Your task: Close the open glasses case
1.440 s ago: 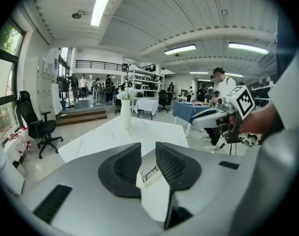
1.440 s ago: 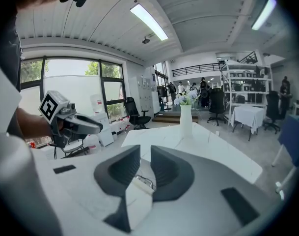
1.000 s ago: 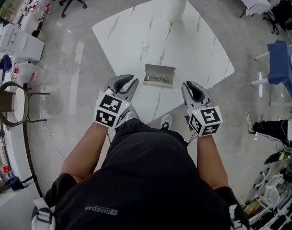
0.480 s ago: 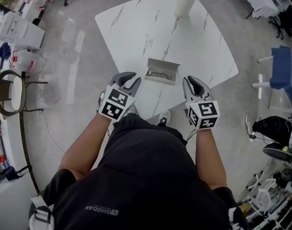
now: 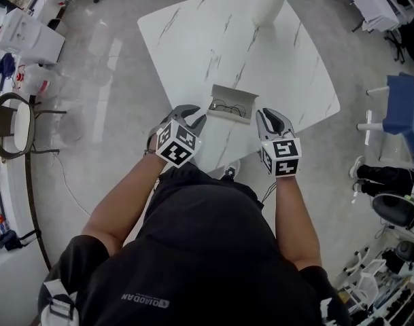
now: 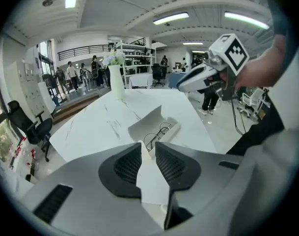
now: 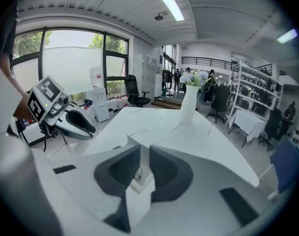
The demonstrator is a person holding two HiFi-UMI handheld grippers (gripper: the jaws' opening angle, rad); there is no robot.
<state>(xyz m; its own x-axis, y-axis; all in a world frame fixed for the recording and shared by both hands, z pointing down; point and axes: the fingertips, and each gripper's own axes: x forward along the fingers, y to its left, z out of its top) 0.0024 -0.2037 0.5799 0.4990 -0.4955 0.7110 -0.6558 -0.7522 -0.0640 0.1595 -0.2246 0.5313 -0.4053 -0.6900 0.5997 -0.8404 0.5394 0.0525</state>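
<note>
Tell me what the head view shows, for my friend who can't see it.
Seen from above, an open glasses case with glasses inside lies near the front edge of a white marble table. The person holds the left hand-held gripper and the right hand-held gripper close to it, one on each side.

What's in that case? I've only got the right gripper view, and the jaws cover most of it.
Observer: Glasses lie in the case, and its lid stands up.
Operator: Is the left gripper holding anything?
Observer: No. The left gripper has its jaws slightly apart, with only table showing between them.
Operator: How close are we?
Observer: The head view shows both grippers short of the case. The right gripper is near its right end, the left near its left end, and neither touches it.
</note>
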